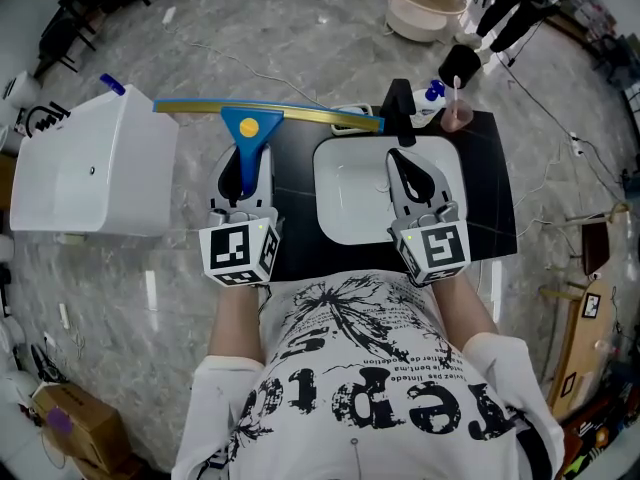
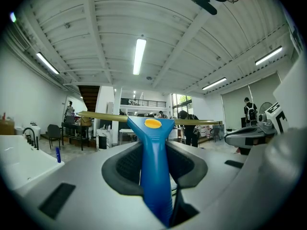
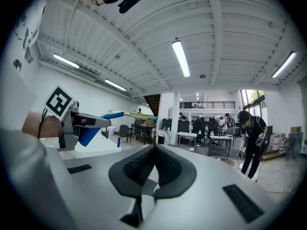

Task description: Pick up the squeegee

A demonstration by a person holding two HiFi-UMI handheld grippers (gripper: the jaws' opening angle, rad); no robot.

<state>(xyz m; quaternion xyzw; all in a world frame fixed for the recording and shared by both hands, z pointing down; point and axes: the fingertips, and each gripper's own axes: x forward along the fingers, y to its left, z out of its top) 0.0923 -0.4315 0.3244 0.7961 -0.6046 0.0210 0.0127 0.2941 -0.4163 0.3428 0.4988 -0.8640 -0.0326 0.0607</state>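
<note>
The squeegee (image 1: pixel 248 128) has a blue handle with a yellow dot and a long yellow blade running left to right. My left gripper (image 1: pixel 247 168) is shut on that blue handle and holds it level, blade away from me, at the left edge of the black counter. In the left gripper view the handle (image 2: pixel 154 152) sits pinched between the dark pads. My right gripper (image 1: pixel 400 160) hovers over the white basin with its pads together and nothing between them. The right gripper view shows those pads (image 3: pixel 154 150) meeting, and the held squeegee (image 3: pixel 110 115) off to the left.
A white sink basin (image 1: pixel 340 198) is set in a black counter (image 1: pixel 490 188), with a black faucet (image 1: pixel 400 103) behind it. A large white box (image 1: pixel 90 168) stands to the left. A pink cup (image 1: pixel 457 116) and a round tub (image 1: pixel 425 3) lie beyond. A person in black (image 3: pixel 252 138) stands far off.
</note>
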